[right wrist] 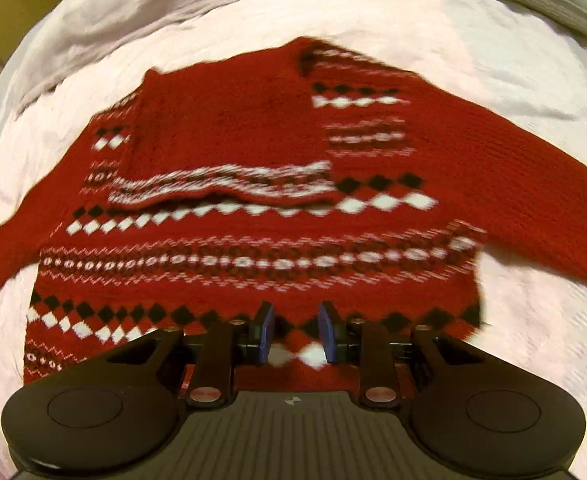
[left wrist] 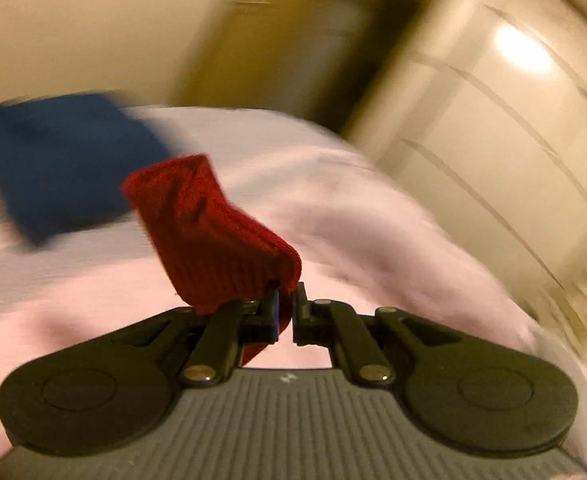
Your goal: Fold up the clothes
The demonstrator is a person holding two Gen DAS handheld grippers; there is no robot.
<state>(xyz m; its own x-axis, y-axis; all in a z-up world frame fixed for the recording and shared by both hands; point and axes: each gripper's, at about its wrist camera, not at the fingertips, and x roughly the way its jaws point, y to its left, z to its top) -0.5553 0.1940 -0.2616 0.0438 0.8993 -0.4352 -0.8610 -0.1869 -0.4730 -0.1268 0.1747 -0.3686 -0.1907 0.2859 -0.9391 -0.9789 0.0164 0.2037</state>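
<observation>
1. The red patterned sweater (right wrist: 253, 200) lies spread on the pale sheet (right wrist: 513, 60) of a bed, sleeves out to either side, a flap of its upper body already lying turned down over the chest. I judge it laid flat so each fold can land square.
2. My left gripper (left wrist: 287, 308) is clamped on a red knit end, seemingly a sleeve cuff (left wrist: 209, 232), which stands up from the pinch above the sheet. I take this as lifting the sleeve to carry it across the body.
3. A blue cloth (left wrist: 61, 164) lies on the bed beyond, blurred.
4. My right gripper (right wrist: 293, 332) points down over the sweater's lower body, its fingers (right wrist: 264, 334) partly apart. Whether they touch the knit I cannot tell; nothing is pinched.
</observation>
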